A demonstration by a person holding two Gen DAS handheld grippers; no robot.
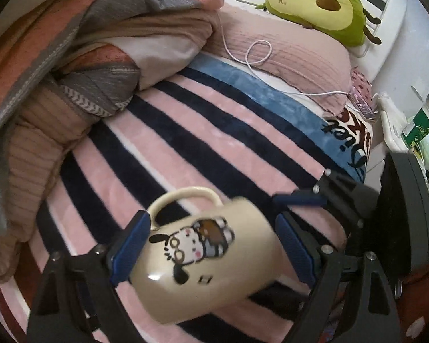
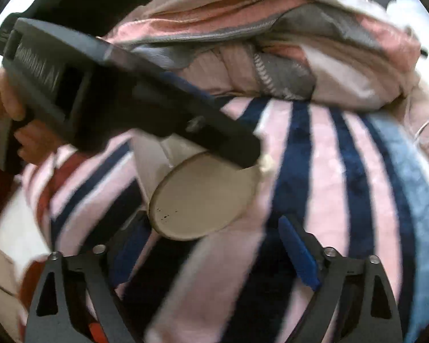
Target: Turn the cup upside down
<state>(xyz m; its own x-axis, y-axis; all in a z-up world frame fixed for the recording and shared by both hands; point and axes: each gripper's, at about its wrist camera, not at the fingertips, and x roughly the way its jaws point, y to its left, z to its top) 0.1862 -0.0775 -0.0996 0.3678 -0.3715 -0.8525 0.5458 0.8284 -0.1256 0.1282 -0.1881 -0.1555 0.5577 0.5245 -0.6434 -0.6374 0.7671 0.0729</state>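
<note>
The bed (image 1: 186,131) is covered by a plush blanket striped pink, navy and blue (image 2: 343,171). A heap of crumpled pink, grey and beige bedding (image 1: 71,57) lies along its far side. A pale pink pillow (image 1: 286,48) sits at the head, with a green and yellow avocado-shaped plush toy (image 1: 323,8) resting just behind it and a thin white cable (image 1: 257,54) looped across it.

The cream ceramic mug with a cartoon dog print (image 1: 197,257) is above the blanket, tilted on its side. In the left wrist view its handle points up and away, and its base end is nearest the camera. In the right wrist view its flat unglazed base (image 2: 203,197) faces the lens.

The left gripper (image 1: 211,248) holds the mug: its blue-padded fingers (image 1: 128,245) stand on either side of the body, the left pad touching the wall just below the handle.

The right gripper (image 2: 214,251) is spread wide, grasping nothing. The mug base lies just ahead of its left finger (image 2: 128,248), contact uncertain because of blur.
</note>
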